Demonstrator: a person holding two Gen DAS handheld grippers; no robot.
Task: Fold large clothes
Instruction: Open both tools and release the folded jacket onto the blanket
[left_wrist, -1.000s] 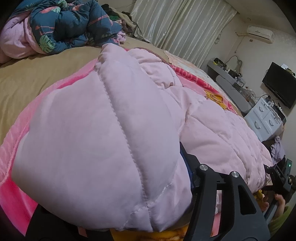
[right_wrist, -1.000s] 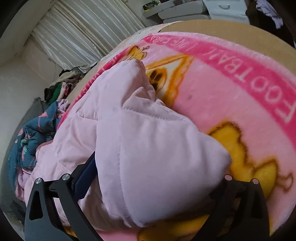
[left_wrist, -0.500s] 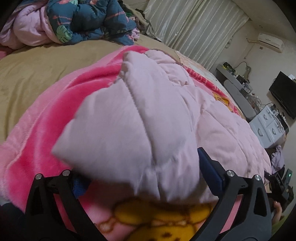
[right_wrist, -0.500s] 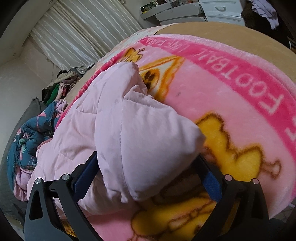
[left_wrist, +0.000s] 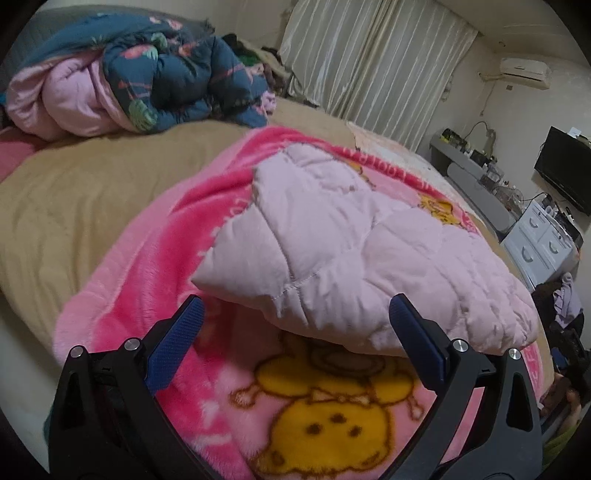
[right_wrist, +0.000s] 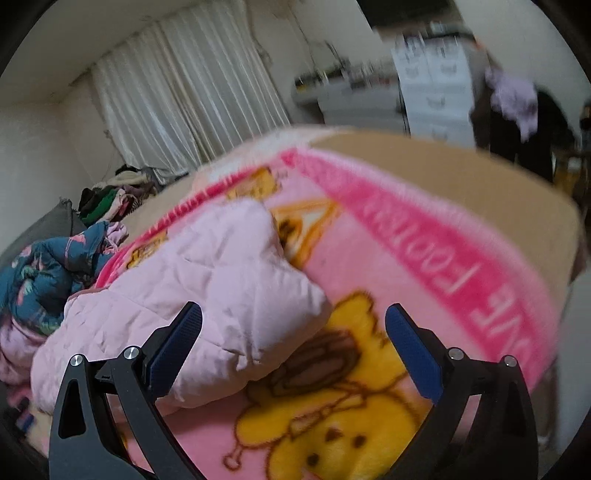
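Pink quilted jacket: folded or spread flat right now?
Folded. The pink quilted jacket lies doubled into a thick bundle on the pink cartoon blanket, its quilted layers stacked, both grippers' jaws open and off it.

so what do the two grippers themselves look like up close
Both look alike. The left gripper and right gripper each have two black angular plastic arms with triangular cut-outs and round silver screw heads. Each arm ends in a flat blue finger pad with a fine dimpled texture. No cables, markings or sleeves show.
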